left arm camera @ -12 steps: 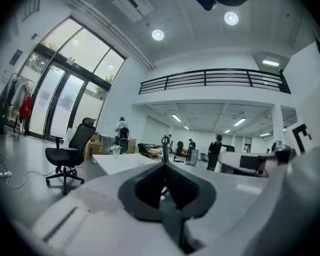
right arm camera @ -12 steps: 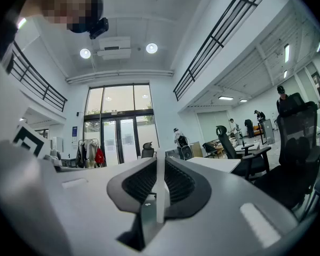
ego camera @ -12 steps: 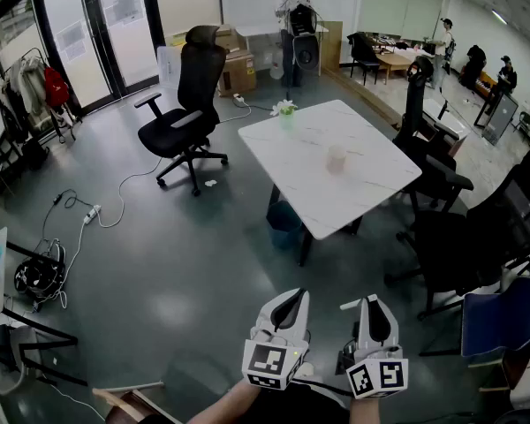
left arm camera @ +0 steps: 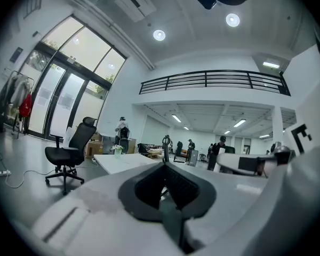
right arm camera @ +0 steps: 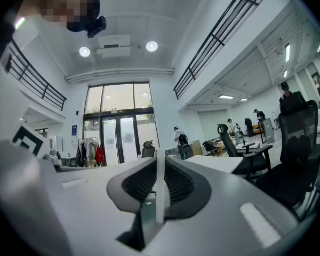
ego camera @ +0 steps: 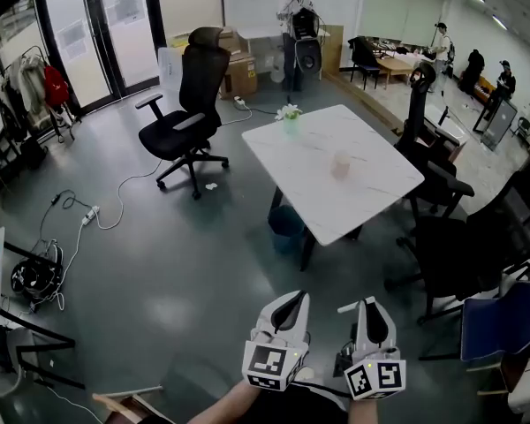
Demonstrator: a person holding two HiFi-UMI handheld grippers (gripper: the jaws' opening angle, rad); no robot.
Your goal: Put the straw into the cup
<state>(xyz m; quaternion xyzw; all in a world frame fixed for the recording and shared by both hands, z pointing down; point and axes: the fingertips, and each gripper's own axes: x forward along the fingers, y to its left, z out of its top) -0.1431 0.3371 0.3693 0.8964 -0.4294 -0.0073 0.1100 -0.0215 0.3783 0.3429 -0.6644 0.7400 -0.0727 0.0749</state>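
A pale cup [ego camera: 340,163] stands on the white marble table [ego camera: 371,193] well ahead of me across the floor. Both grippers are held close to my body at the bottom of the head view, far from the table. My right gripper [ego camera: 368,306] is shut on a white straw [right arm camera: 160,191], which stands upright between its jaws; the straw's end [ego camera: 347,307] pokes out to the left. My left gripper [ego camera: 291,300] is shut with nothing in it. In the left gripper view the table [left arm camera: 122,161] shows in the distance.
A small vase of flowers [ego camera: 289,113] stands at the table's far corner. A black office chair [ego camera: 190,104] stands left of the table and more chairs [ego camera: 442,237] crowd its right side. A blue bin [ego camera: 285,225] sits under the table. Cables [ego camera: 88,215] lie on the floor at left. People stand in the background.
The view has shifted a little, so the table sits slightly further right. Both grippers keep their place and stay shut, the straw still in the right one.
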